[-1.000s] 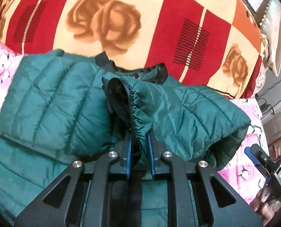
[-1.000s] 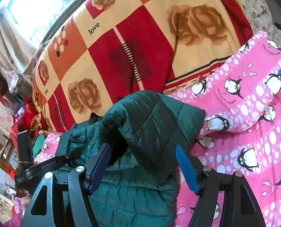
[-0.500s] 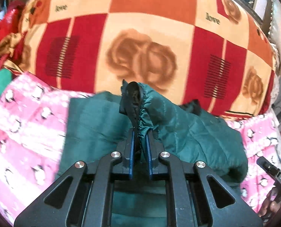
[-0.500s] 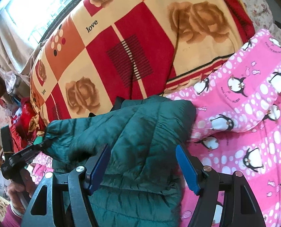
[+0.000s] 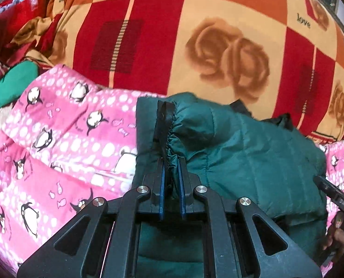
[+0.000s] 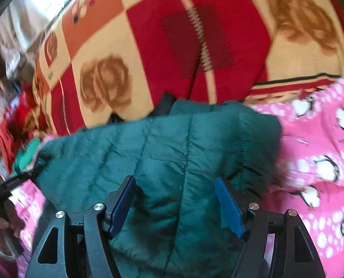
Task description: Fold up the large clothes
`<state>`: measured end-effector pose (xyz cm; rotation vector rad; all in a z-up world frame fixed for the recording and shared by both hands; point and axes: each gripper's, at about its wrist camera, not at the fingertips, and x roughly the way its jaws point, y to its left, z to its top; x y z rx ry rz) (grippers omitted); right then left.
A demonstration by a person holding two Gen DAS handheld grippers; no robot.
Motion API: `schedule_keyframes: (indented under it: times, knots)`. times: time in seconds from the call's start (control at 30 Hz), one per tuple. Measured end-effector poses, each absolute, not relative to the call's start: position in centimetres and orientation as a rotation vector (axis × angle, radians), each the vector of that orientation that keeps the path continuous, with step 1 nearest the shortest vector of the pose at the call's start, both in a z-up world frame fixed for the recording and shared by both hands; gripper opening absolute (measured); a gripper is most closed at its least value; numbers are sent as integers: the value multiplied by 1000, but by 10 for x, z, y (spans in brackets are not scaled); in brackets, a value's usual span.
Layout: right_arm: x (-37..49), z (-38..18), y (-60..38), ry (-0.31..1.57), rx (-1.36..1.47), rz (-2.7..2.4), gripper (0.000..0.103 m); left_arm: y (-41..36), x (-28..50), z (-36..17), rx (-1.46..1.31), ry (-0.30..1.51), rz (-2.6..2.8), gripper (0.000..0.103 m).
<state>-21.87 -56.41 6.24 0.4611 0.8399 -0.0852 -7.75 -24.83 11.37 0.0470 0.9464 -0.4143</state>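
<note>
A dark green puffer jacket (image 5: pixel 253 157) lies on the bed. My left gripper (image 5: pixel 170 162) is shut on the gathered cuff (image 5: pixel 166 120) of its sleeve and holds it upright over the jacket's left edge. The sleeve stretches from there to the right across the body. In the right wrist view the quilted jacket (image 6: pixel 148 153) fills the middle. My right gripper (image 6: pixel 174 180) is open just above it, the blue pads (image 6: pixel 123 201) wide apart with fabric bulging between them, not pinched. The left gripper (image 6: pixel 10 183), in a hand, shows at the left edge.
A pink penguin quilt (image 5: pixel 56 150) covers the bed under and around the jacket, also on the right (image 6: pixel 322 150). Behind rises a red, orange and cream rose blanket (image 5: pixel 195 46). Red and green clothes (image 5: pixel 10 81) are piled at the far left.
My left gripper has carried the cuff leftwards across the jacket to its left edge, drawing the sleeve flat. My right gripper has sunk closer to the jacket and rolled a little, still open.
</note>
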Motion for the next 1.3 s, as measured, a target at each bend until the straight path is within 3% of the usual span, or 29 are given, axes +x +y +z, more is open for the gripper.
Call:
schedule_keyframes:
  times: [0.13,0.23,0.3,0.37,0.53,1.07,1.3]
  knots:
    - [-203,54,-556,871,383,-122,70,-251,-78,113,64,945,-420,11]
    - [-205,63,-557,879,383,-146,70,-254,-78,118,100,938,-415,20]
    - [-213,74,-554,852,396,-150,70,-254,-82,124,122,917,-420,48]
    - [-223,86,-549,819,415,-124,70,-252,-88,133,114,880,-432,64]
    - [-227,95,-522,812,374,-82,70,-253,-96,145,85,839,-436,67]
    - [-173,44,-489,862,250,-150,71,-302,-69,88,213,887,-362,71]
    - [-188,70,-493,815,279,-133,71,-304,-68,84,224,880,-366,71]
